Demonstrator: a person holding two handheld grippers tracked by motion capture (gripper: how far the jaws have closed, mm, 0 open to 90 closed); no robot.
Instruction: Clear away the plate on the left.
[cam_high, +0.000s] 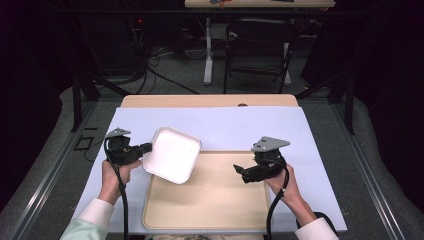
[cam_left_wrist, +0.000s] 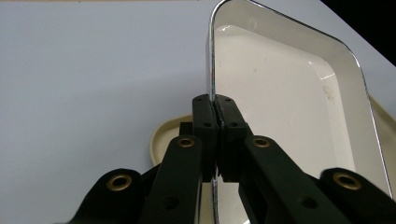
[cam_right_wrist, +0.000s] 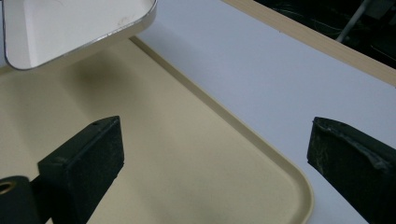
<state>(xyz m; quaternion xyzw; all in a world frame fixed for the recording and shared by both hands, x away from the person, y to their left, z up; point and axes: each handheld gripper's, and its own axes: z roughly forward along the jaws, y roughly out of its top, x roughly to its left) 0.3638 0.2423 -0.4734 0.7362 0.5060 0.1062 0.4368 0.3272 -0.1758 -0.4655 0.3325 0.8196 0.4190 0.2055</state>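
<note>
While the left claw (cam_high: 146, 147) clamps the empty white dish's (cam_high: 172, 155) rim above the beige tray's (cam_high: 210, 205) left corner, the right claw (cam_high: 240, 170) hovers, jaws apart.

Dim room — grey floor (cam_high: 50, 150), black chair (cam_high: 260, 47) behind the wooden table (cam_high: 210, 100), cables (cam_high: 165, 55) at left.

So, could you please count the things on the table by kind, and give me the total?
White square dish with a metal rim: 1
Beige rectangular plastic tray: 1
Pale blue sheet covering the table: 1
Hand-held black grippers, left and right: 2
Total: 5
</note>
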